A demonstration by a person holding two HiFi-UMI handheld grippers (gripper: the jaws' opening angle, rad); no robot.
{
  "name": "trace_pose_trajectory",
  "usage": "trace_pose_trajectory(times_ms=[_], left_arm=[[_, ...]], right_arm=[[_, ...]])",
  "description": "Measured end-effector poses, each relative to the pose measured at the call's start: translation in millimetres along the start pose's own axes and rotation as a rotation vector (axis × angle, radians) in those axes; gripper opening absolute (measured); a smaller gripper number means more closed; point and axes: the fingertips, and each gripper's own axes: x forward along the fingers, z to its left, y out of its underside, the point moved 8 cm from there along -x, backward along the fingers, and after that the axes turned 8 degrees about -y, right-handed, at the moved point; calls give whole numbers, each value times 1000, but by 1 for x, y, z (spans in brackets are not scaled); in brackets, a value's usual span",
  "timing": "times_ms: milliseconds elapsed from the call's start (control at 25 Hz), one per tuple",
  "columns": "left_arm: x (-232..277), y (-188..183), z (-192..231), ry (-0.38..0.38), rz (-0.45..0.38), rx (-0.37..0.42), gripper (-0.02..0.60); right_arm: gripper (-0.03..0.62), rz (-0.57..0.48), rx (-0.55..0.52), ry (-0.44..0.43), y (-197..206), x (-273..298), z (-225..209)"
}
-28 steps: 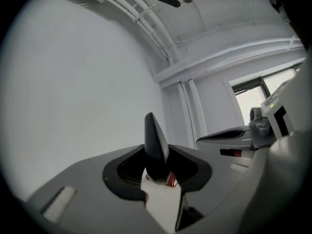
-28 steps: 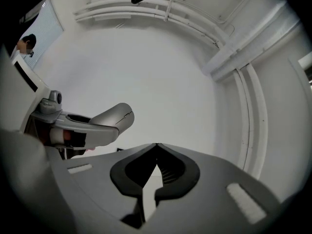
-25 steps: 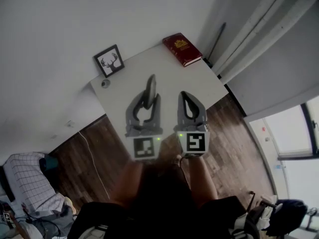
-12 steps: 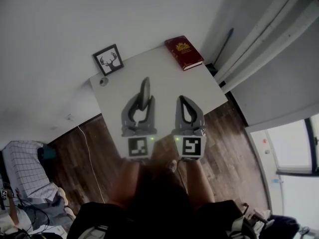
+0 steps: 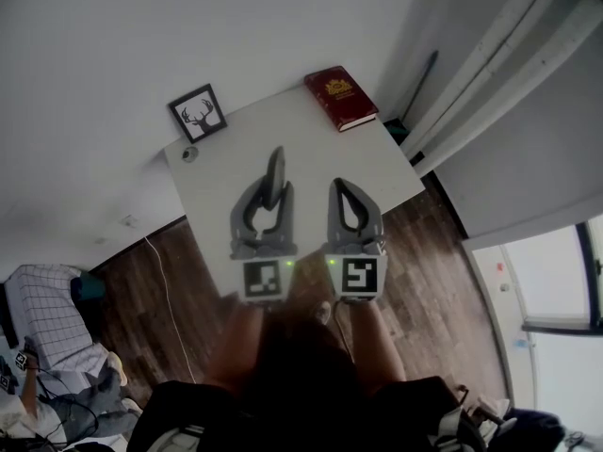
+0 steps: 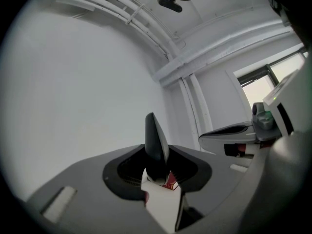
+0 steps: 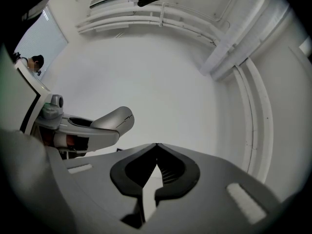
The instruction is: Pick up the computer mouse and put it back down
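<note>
Now | left gripper clamped on computer mouse, edge-up above white tabletop | right gripper closed, empty | red book: gold crest, lettering unreadable | framed deer picture

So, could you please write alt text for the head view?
Seen from above, the left gripper holds a computer mouse on edge over a white table, with the right gripper shut and empty beside it. A red book and a framed deer picture sit at the table's far side.
</note>
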Motion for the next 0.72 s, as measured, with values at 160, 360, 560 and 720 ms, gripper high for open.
trace_pose_trajectory(times_ms=[160,360,560,720], left_arm=[[-3,-2,-2,2,7,11,137],[-6,-5,-6,2,-6,0,137],[-10,-5,-8,10,-7,15,137],[-11,-6,-11,11,-7,20,137]], right_arm=[[14,4,10,-4,0,-3,1],[14,-6,14,-7,-2,-6,4],[14,-5,9,-13,-5,-8,7],[14,-16,4,-12,-5,-10,4]])
